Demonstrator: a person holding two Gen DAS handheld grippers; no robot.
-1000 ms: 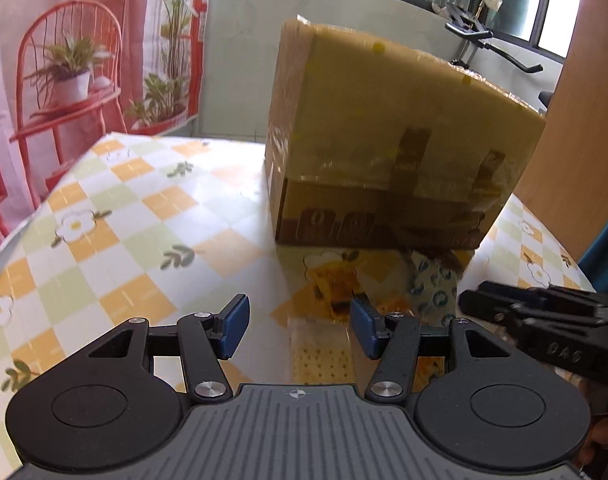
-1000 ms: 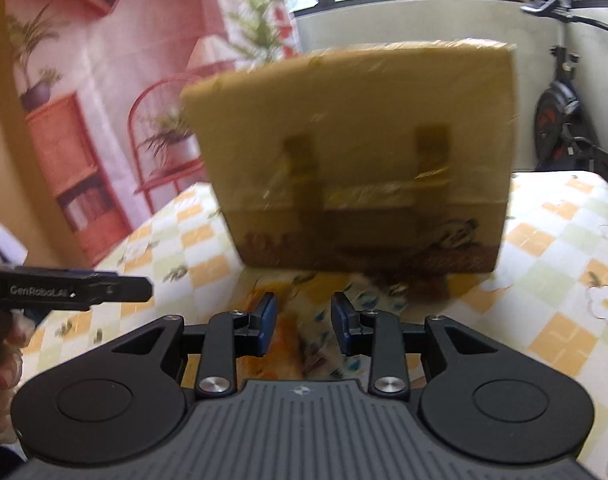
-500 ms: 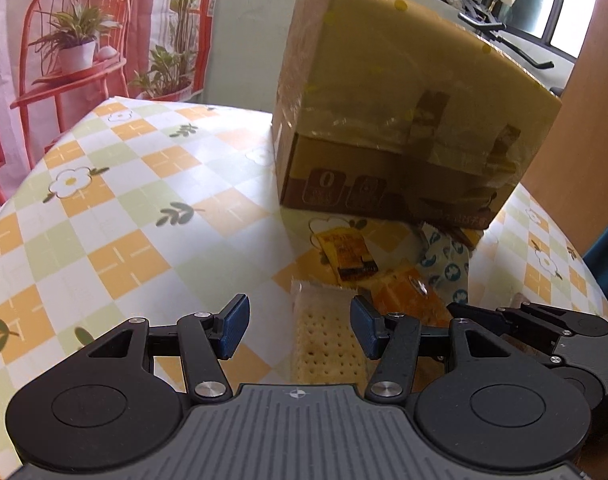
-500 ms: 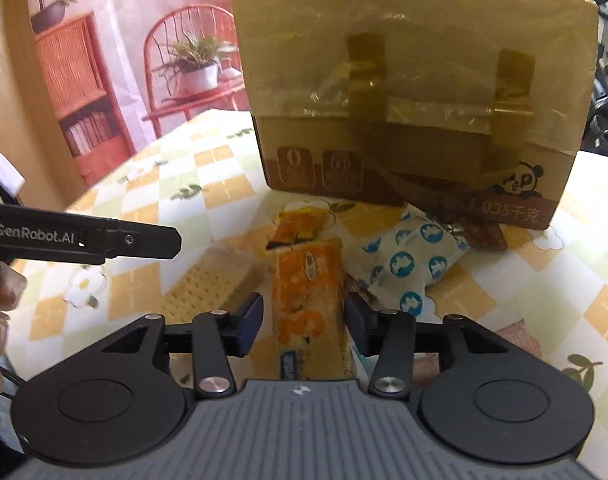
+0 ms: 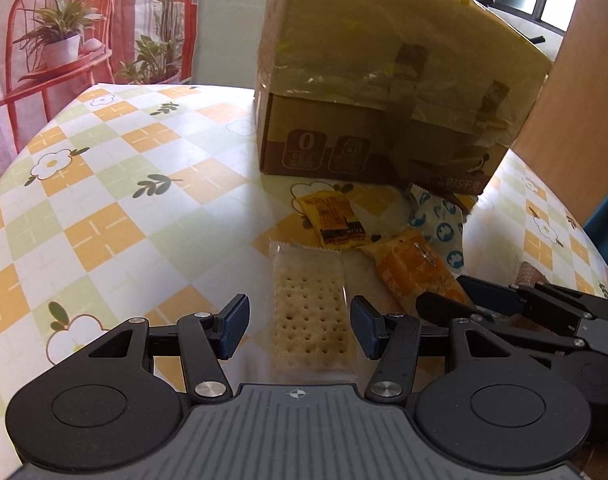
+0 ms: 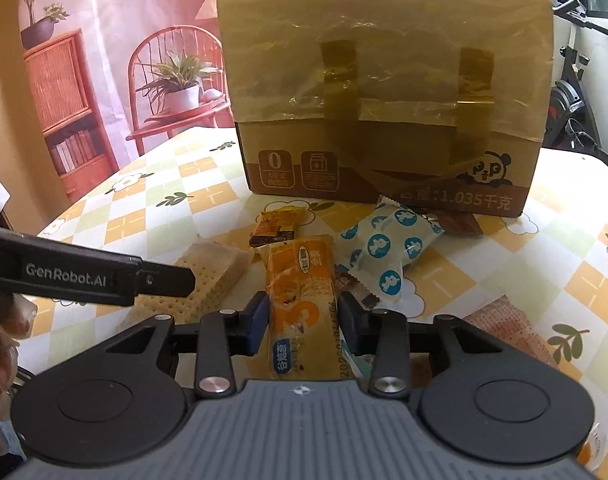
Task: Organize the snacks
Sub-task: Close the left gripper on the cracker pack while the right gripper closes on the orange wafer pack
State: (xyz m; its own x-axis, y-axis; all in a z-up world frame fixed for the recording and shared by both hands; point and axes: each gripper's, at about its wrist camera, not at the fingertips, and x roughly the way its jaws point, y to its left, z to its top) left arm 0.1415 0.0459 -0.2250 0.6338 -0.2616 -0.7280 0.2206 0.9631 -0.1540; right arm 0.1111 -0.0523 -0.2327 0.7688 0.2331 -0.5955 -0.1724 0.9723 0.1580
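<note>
Orange wrapper (image 6: 302, 304) lies on the counter (image 6: 543, 240) between your right gripper (image 6: 304, 322)'s jaws, which bracket it closely without a clear squeeze. Your left gripper (image 5: 300, 322) stands wide open around the clear cracker pack (image 5: 309, 304), touching neither side. Both packs lie before the cardboard box (image 6: 383, 92).

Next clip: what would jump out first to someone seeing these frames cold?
The big taped cardboard box at the back of the checkered table. In front of it lies a small heap of snacks: the left hand-held gripper straddles a clear-wrapped cracker pack, open, while the right hand-held gripper brackets an orange snack packet.
</note>
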